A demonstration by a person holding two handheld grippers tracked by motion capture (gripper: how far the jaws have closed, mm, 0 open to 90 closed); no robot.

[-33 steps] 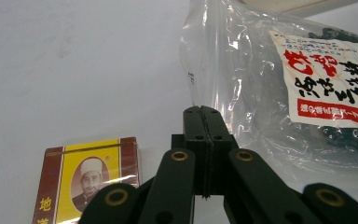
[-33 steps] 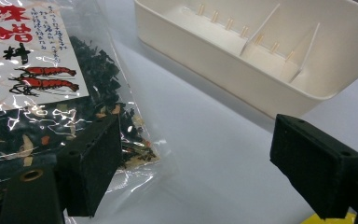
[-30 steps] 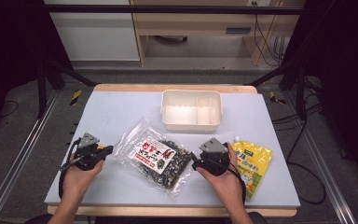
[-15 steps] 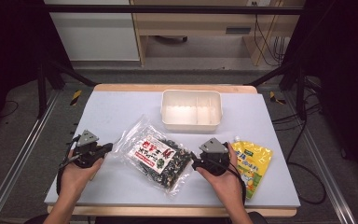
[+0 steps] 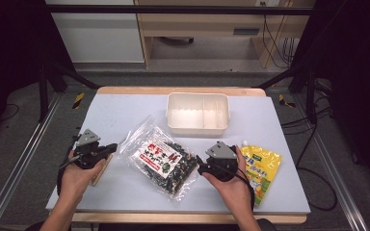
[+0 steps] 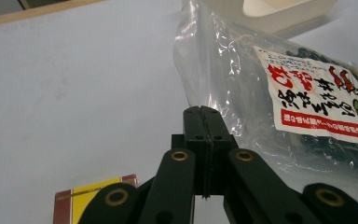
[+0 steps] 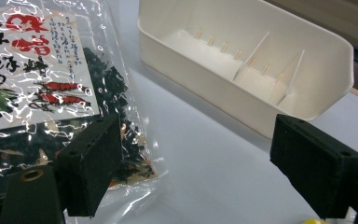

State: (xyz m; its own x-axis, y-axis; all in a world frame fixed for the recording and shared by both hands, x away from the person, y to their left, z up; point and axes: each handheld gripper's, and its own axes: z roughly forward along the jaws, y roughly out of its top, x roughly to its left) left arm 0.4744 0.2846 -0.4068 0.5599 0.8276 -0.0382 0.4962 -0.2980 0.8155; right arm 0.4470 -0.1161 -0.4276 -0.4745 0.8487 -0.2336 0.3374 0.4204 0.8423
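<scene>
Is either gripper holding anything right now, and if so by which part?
Nothing is held. The left gripper is shut empty beside the seaweed bag; the right gripper is open.

Seaweed bag (image 5: 161,161): clear crinkly glossy plastic w/ paper-look label; tray (image 5: 198,113): smooth matt white plastic; yellow pouch (image 5: 260,166): glossy plastic film; table (image 5: 125,115): matt pale top, wood edge; jaws: matt black

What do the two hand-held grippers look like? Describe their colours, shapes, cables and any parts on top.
Both the left gripper and the right gripper are black, each topped by a grey three-cornered plate with a black cable trailing back. Close up, the jaws are flat black blocks on black link arms with brass-coloured rivets. The person's forearms are bare, with no sleeves in sight.
</scene>
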